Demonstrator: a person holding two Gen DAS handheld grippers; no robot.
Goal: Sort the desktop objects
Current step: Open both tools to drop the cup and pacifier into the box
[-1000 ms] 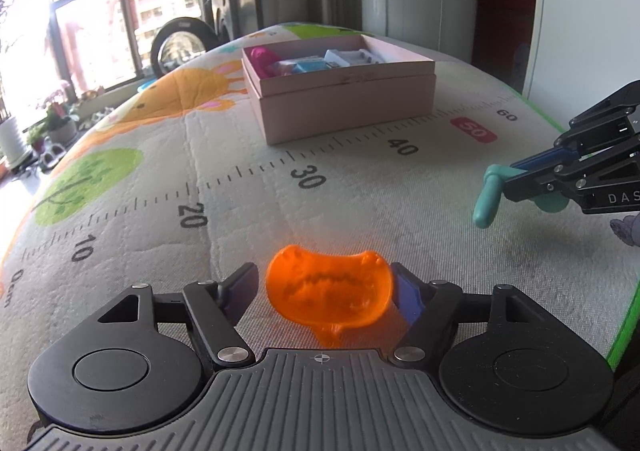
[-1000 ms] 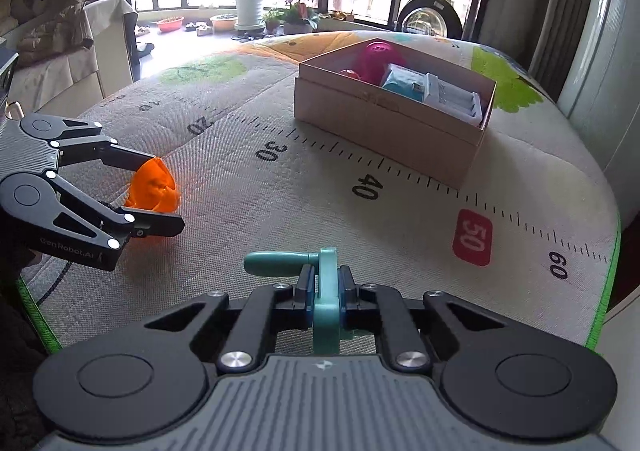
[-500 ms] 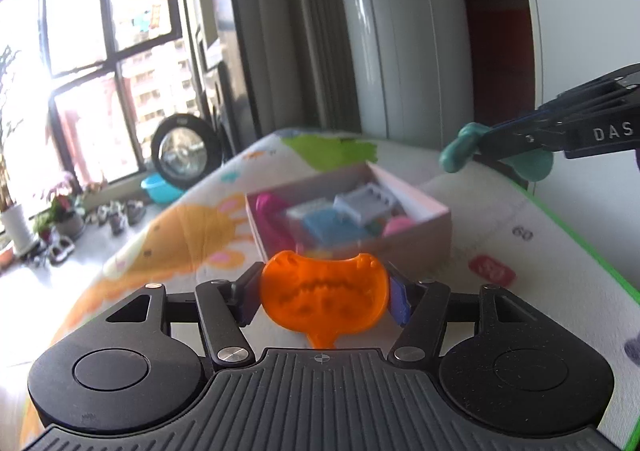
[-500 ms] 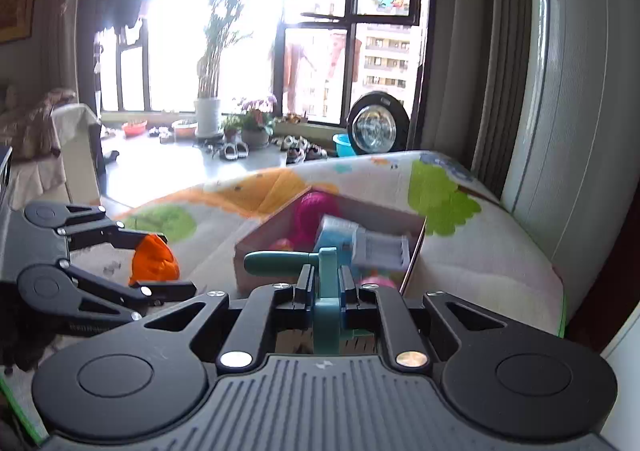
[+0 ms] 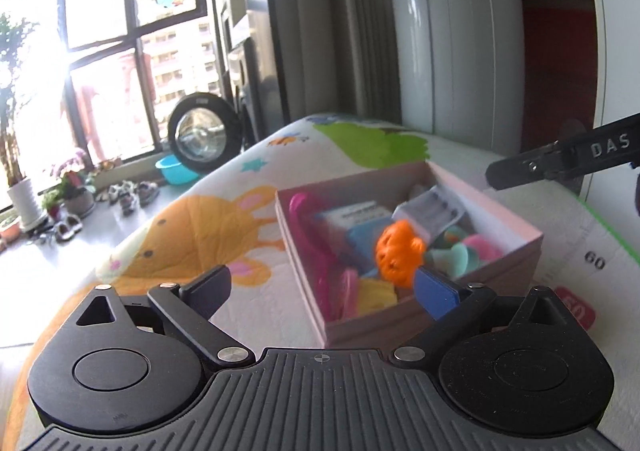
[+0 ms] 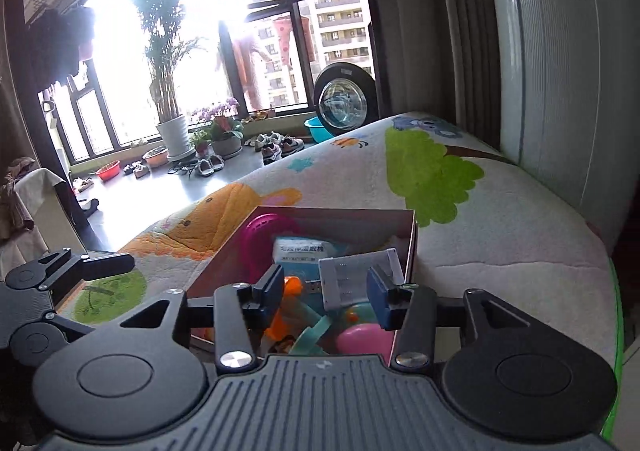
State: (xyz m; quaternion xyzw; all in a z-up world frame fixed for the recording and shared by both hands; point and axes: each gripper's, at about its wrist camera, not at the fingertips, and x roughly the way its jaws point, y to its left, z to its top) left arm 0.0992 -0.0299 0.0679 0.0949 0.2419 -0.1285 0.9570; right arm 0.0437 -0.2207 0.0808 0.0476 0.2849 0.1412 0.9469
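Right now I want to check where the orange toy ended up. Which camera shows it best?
The left wrist view: the orange toy sits whole and unobstructed among the items in the pink box. In the right wrist view only part of the orange toy shows, behind that gripper's left finger.

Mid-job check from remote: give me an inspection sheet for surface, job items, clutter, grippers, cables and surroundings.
Surface: printed play mat with ruler numbers.
Job's things: pink box sits open on the mat; orange toy is in or just above it, blurred; teal piece lies inside.
Clutter: box also holds a magenta item, a white packet, a clear case and a pink egg shape.
Grippers: left gripper open, empty; right gripper open, empty, over the box.
Cables: nothing seen.
Surroundings: window, potted plants, shoes, curtain.
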